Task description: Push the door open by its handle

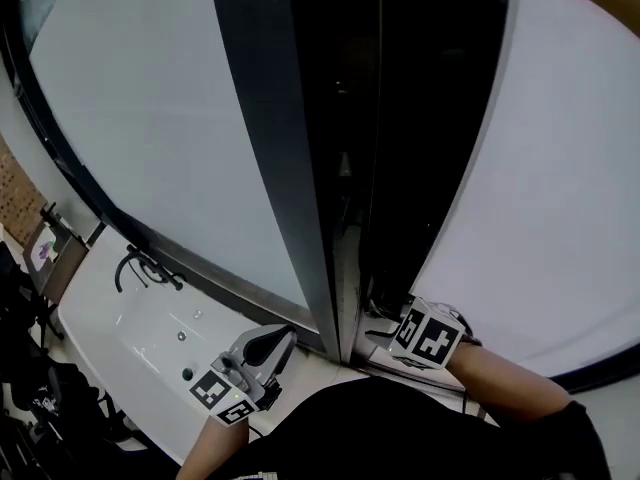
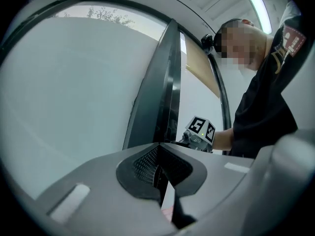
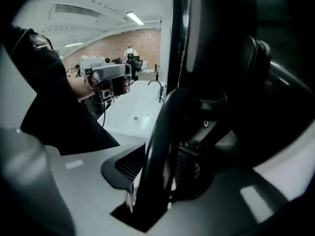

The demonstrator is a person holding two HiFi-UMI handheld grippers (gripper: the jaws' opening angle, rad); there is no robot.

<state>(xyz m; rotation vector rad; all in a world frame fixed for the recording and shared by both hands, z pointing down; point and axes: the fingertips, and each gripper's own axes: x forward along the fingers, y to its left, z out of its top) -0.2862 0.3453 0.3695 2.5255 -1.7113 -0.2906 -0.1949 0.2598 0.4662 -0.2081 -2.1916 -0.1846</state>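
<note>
The door's dark edge [image 1: 290, 148] runs down the middle of the head view, between frosted glass panels [image 1: 160, 118]. In the right gripper view the door's black curved handle [image 3: 165, 127] passes between my right gripper's [image 3: 170, 150] jaws. Thin slivers of light show beside the bar, so the pads do not press on it and the gripper is open around it. My right gripper [image 1: 388, 318] sits low against the door edge. My left gripper [image 1: 282, 336] hangs beside the door at about the same height. Its jaws [image 2: 159, 146] meet with nothing between them.
A white sink [image 1: 150, 333] with a black faucet [image 1: 140, 266] lies at the lower left, close beside my left gripper. A second frosted panel [image 1: 560, 188] fills the right side. A brick-walled room with desks shows far behind in the right gripper view.
</note>
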